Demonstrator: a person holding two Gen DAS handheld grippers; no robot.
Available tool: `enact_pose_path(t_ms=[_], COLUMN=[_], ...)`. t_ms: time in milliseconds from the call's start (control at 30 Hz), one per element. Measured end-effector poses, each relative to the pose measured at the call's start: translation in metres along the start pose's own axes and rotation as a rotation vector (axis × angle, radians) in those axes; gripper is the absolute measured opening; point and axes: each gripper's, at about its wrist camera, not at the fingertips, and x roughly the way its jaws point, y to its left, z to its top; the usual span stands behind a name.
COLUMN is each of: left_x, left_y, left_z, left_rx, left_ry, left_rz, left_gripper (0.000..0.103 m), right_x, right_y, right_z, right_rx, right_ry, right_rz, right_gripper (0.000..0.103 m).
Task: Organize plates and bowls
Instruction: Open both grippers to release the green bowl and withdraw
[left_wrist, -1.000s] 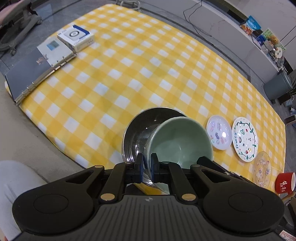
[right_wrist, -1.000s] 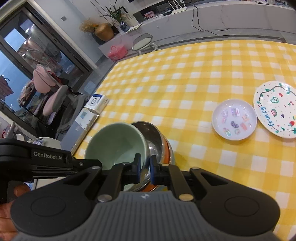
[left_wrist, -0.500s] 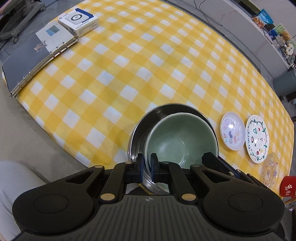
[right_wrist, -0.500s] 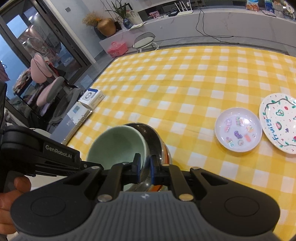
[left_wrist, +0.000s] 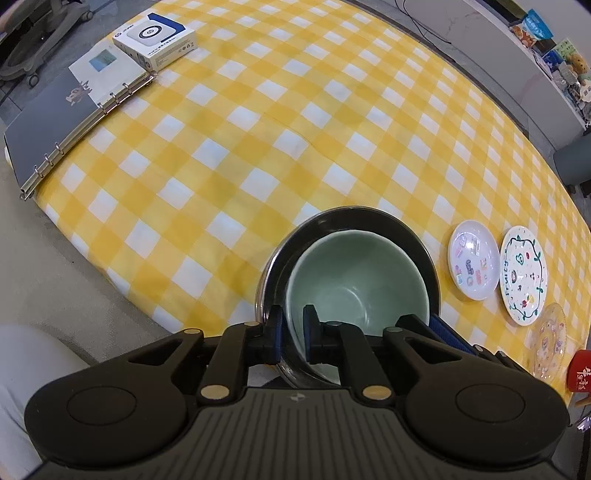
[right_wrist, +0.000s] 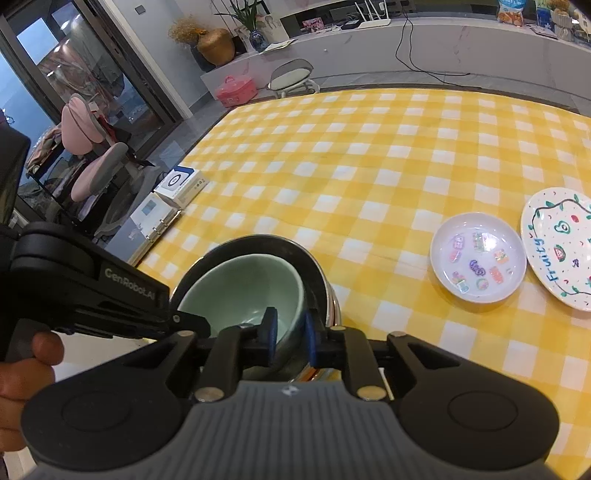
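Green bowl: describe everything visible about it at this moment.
The green bowl is pale celadon, glossy like glazed ceramic, deep, round and empty. It sits upright, nested inside the steel bowl near the table's front edge. Both tools straddle its rim, the left tool and the right tool, their jaws opening.

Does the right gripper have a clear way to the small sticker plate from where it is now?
Probably yes. The right gripper, jaws opening astride the green bowl's rim, must first lift clear; then only bare checked tablecloth lies before the sticker plate.
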Motion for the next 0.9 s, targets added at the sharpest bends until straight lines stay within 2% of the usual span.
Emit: enact_pose_path(t_ms=[200, 367, 433, 500, 667, 733, 900], left_x=[-0.009, -0.024, -0.033, -0.042, -0.055, -0.056, -0.051], left_y=[-0.005, -0.009, -0.014, -0.023, -0.051, -0.061, -0.084], left_z=[-0.003, -0.003, -0.007, -0.013, -0.028, -0.031, -0.033], left_rx=[0.026, 0.031, 0.053, 0.112, 0.246, 0.29, 0.323], left_ry=[-0.031, -0.077, -0.117, -0.173, -0.278, -0.321, -0.394], left_rz=[0.012, 0.011, 0.009, 0.005, -0.079, -0.117, -0.223], left_gripper=[0.021, 0.023, 0.025, 0.031, 0.037, 0.045, 0.049], right_x=[-0.009, -0.024, -0.03, -0.037, -0.059, -0.069, -0.088], right_y=[0.0, 0.002, 0.002, 0.001, -0.012, -0.022, -0.059], right_z=[0.001, 0.004, 0.005, 0.007, 0.014, 0.016, 0.016], right_rx=[-0.006, -0.013, -0.01, -0.006, 0.034, 0.062, 0.155], right_ry=[-0.025, -0.068, -0.083, -0.101, -0.164, -0.193, -0.239], right_rz=[0.004, 0.014, 0.023, 0.027, 0.023, 0.01, -0.043], right_gripper=[0.02, 0.022, 0.028, 0.03, 0.033, 0.034, 0.037])
